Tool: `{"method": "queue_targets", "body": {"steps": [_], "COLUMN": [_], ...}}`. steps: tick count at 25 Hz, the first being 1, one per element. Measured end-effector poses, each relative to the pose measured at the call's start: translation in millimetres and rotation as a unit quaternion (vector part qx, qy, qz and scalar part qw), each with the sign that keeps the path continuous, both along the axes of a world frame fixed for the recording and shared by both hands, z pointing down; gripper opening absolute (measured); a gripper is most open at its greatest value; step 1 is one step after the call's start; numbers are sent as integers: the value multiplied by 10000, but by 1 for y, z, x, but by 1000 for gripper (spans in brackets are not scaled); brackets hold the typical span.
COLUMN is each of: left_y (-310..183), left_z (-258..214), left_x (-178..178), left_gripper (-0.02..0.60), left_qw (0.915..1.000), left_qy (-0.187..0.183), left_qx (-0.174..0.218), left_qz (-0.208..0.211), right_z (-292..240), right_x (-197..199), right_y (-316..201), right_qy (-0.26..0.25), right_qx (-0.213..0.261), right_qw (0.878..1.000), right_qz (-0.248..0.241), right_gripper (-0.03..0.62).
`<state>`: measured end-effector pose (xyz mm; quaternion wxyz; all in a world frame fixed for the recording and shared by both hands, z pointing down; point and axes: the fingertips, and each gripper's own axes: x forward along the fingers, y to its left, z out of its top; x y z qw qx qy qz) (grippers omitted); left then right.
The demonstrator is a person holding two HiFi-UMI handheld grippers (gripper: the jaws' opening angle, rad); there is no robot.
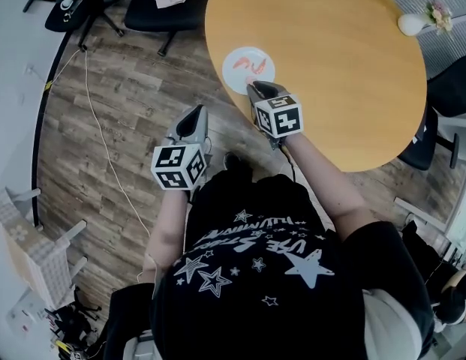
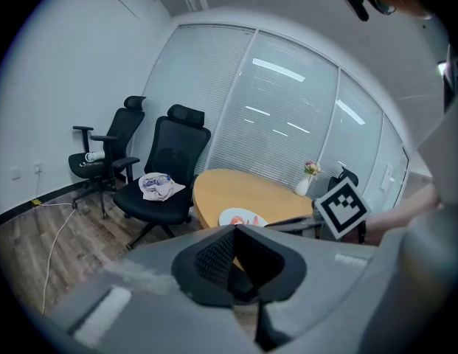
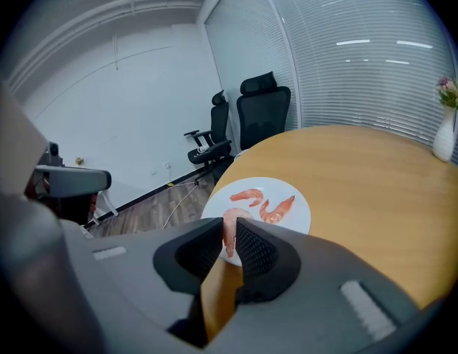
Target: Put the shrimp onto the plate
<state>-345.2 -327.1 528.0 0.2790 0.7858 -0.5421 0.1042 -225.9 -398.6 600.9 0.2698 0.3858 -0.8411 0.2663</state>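
One shrimp (image 3: 230, 226) is hanging pinched between the closed pads of the right tool (image 3: 230, 245), just over the near rim of the plate (image 3: 304, 218). Two more shrimp (image 3: 247, 195) are already lying on that plate, which is sitting close to the near-left edge of the bench (image 3: 361, 175). The left tool (image 2: 232, 260) is hovering closed and empty off the bench, above the floor (image 1: 127, 103). Releasing here is looking risky: so close to the rim, the shrimp could tip outward onto the bench or over its edge.
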Motion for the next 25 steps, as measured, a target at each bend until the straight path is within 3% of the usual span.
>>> {"method": "queue_targets", "body": {"steps": [8,25], "left_y": [-7,-12], "left_z": [12,28], "left_x": [-4,4], "left_gripper": [2,2], "left_qw": [9997,9981], "left_qy": [34,73], "left_qx": [-136,-351], "left_qz": [178,498], "right_z": [13,28], "right_x": [-11,-10], "right_y": [-10,-22], "right_qy": [319,434], "right_qx": [123,19], "right_qw": [9993,9990], "right_qz": [-136,67], "right_gripper": [57,58]}}
